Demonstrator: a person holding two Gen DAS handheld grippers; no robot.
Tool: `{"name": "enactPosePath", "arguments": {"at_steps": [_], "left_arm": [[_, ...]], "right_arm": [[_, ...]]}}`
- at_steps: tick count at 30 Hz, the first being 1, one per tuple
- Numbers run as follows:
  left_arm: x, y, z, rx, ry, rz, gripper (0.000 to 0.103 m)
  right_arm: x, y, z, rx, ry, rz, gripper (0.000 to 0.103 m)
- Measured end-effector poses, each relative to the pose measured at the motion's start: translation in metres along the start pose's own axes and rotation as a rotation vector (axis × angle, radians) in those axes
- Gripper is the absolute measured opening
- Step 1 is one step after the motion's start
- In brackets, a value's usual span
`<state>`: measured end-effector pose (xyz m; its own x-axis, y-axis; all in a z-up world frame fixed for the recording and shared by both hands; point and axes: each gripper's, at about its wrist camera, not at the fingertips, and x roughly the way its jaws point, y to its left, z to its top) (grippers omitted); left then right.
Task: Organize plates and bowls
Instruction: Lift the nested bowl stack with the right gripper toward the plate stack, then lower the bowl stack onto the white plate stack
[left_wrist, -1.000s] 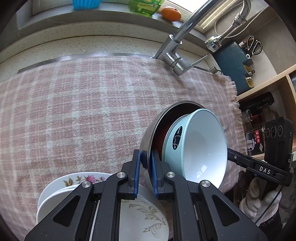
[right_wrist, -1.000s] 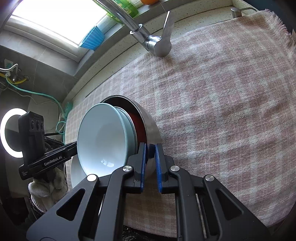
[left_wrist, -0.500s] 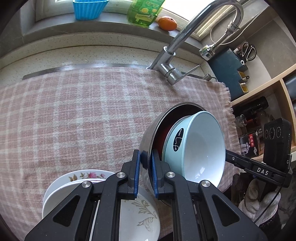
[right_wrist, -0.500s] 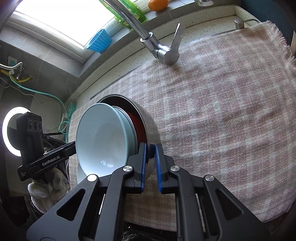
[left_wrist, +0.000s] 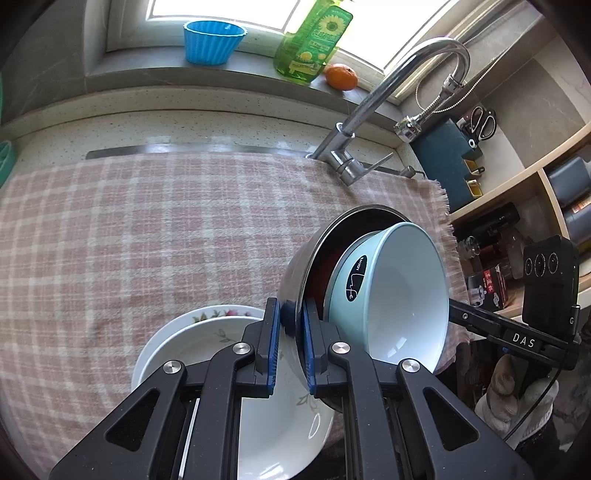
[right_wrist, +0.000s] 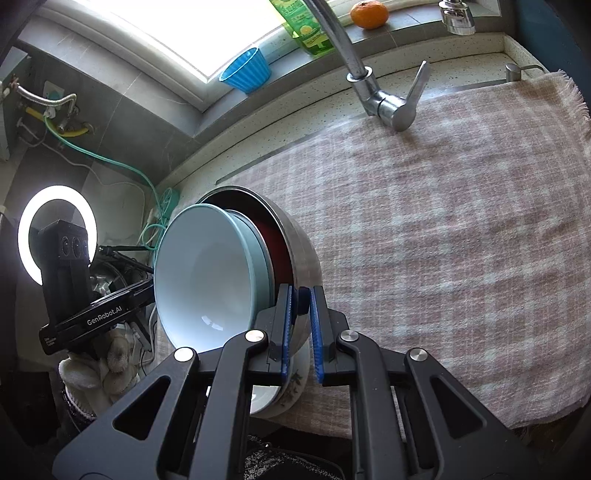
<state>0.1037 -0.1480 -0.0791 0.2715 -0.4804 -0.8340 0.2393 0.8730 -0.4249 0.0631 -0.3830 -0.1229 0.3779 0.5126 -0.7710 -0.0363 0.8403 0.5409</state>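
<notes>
Both grippers hold one tilted stack of nested bowls above the cloth. The outer one is a steel bowl (left_wrist: 295, 269) (right_wrist: 301, 254), with a dark red bowl (left_wrist: 325, 266) (right_wrist: 275, 251) inside it and a light blue bowl with a white inside (left_wrist: 402, 291) (right_wrist: 207, 273) in front. My left gripper (left_wrist: 291, 325) is shut on the steel bowl's rim. My right gripper (right_wrist: 302, 306) is shut on the rim at the opposite side. Stacked white floral plates (left_wrist: 218, 343) (right_wrist: 291, 387) lie on the cloth under the bowls.
A pink checked cloth (left_wrist: 147, 240) (right_wrist: 443, 240) covers the counter. A tap (left_wrist: 373, 110) (right_wrist: 373, 85) stands at the back. A blue cup (left_wrist: 212, 40), a green bottle (left_wrist: 310, 40) and an orange (left_wrist: 340, 76) sit on the sill. Shelves (left_wrist: 535, 206) stand at the right.
Both grippers have lifted the bowl stack and pulled back toward the front edge. More of the sill, window and floral plates has come into view.
</notes>
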Motion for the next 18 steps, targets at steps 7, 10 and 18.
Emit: {"name": "enactPosePath", "arguments": {"at_steps": [7, 10, 18], "left_arm": [[-0.018, 0.030, -0.021, -0.044, -0.004, 0.011, 0.010], [-0.024, 0.041, -0.031, -0.061, 0.000, 0.015, 0.010], [-0.030, 0.062, -0.052, -0.095, 0.025, 0.014, 0.010]], "right_arm": [[0.017, 0.028, -0.019, -0.016, 0.034, 0.014, 0.011], [0.025, 0.035, -0.028, -0.017, 0.050, 0.017, 0.011], [0.041, 0.045, -0.048, -0.015, 0.092, 0.010, 0.011]]}}
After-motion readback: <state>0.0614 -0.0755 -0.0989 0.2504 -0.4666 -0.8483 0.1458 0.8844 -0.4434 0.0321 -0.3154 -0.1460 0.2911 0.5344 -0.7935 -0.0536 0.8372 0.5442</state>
